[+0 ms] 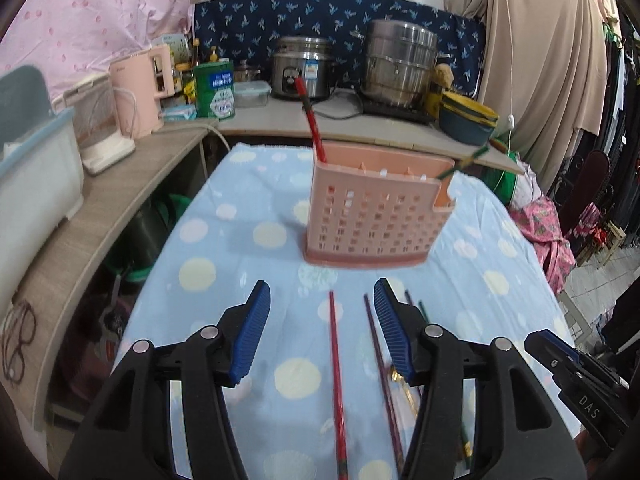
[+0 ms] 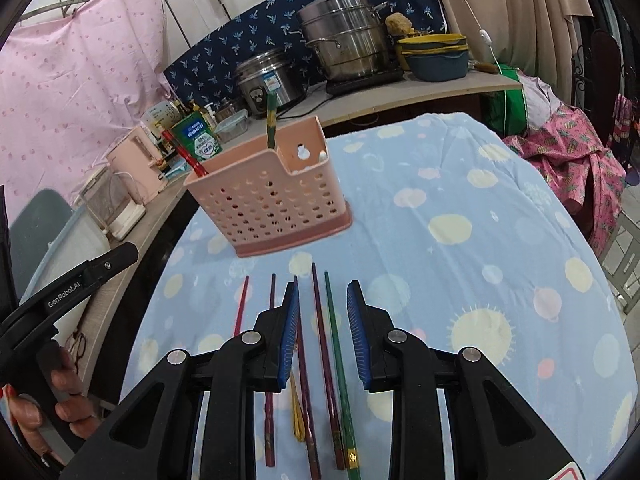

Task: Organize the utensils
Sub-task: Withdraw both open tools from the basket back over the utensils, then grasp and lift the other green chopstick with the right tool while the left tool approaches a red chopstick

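Chopsticks (image 2: 326, 344) between right claw (image 2: 323, 336) fingers

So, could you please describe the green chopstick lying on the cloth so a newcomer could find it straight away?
Start at the pink perforated utensil holder standing on the blue spotted cloth. In front of it a row of chopsticks lies side by side. The green chopstick is the rightmost of that row, the only green one beside dark red neighbours, with a gold band near its thick end.

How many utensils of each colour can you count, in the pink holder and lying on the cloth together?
Red chopsticks: 2
Green chopsticks: 2
Dark maroon chopsticks: 3
Yellow utensil, partly hidden, kind unclear: 1
Total: 8
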The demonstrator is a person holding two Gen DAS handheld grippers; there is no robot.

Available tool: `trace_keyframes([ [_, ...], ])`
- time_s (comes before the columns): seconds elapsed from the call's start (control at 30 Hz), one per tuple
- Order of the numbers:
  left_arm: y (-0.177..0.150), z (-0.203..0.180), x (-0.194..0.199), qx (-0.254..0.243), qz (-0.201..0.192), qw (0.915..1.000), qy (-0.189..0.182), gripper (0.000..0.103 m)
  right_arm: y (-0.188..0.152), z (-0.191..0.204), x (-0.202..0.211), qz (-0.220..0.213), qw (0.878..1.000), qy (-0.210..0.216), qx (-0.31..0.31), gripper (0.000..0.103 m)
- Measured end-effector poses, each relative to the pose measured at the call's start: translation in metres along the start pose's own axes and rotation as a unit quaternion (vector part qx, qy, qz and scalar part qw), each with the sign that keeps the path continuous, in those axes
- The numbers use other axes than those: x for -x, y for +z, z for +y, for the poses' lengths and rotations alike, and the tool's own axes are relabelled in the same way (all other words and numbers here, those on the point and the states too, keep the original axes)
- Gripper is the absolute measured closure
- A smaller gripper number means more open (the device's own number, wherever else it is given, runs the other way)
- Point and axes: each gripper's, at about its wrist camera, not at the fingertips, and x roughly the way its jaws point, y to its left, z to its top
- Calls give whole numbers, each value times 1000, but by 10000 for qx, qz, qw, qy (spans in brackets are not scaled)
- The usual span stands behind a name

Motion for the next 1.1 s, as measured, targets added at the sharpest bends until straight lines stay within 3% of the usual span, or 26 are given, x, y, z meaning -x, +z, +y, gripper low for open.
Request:
trace_keyframes([
  [0.53,-96,12,-16,-10,873,9962,46,52,-89,-20,-13,892,9952,-368,155,78],
  [1.1,-134,-6,-13,-169,1177,9927,-202,51,-113,-16,-14,1123,9925,-324,364,78],
])
